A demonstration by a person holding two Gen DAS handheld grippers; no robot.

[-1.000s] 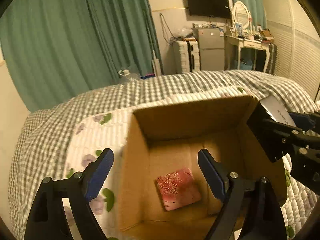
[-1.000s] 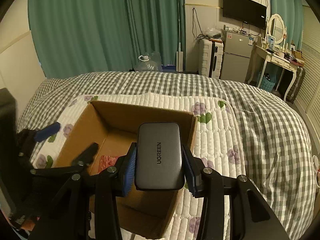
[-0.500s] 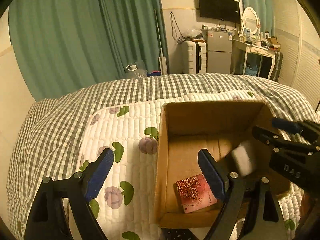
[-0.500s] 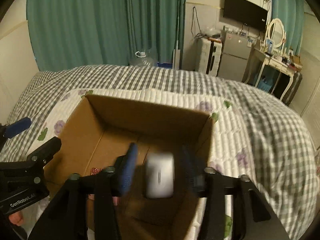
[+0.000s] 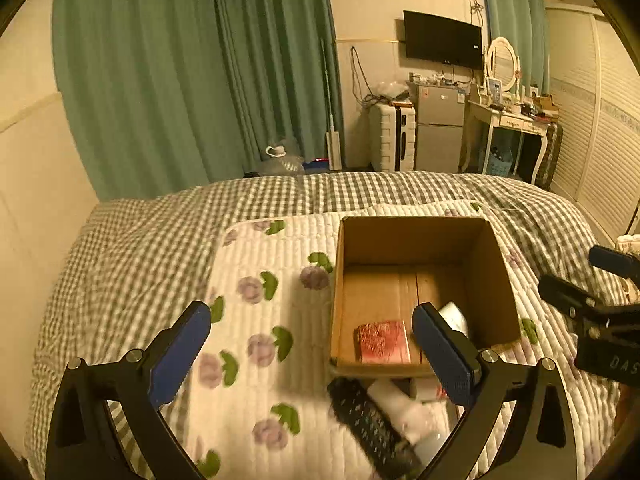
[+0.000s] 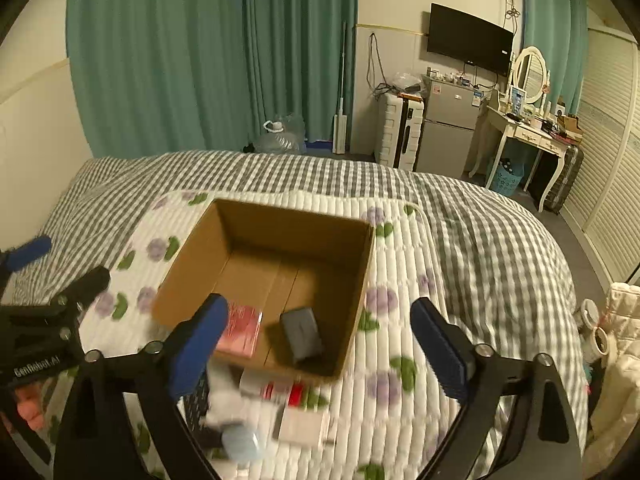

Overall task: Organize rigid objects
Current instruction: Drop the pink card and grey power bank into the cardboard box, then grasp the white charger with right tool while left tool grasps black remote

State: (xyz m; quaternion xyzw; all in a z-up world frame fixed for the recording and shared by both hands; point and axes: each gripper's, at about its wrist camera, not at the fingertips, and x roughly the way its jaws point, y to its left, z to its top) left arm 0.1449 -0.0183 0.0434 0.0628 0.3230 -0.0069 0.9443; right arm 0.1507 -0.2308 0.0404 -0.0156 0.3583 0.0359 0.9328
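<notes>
- the right gripper, which clamped the grey power bank 1 second ago, is now spread wide and holds nothing.
- the power bank now lies inside the box, on its floor near the front right corner, just beside the red packet; half a second ago it was a blur dropping between the fingers.
- the left gripper is also released and empty; it has swung left and back, so the box sits to its right rather than under it.
- that makes 2 items boxed, by my reading.
- still outside, on the quilt against the box's near wall: a black remote, a white bottle, and a red-and-white carton, all blurred.
- the remote looks the nearest next pick for the left gripper.
</notes>
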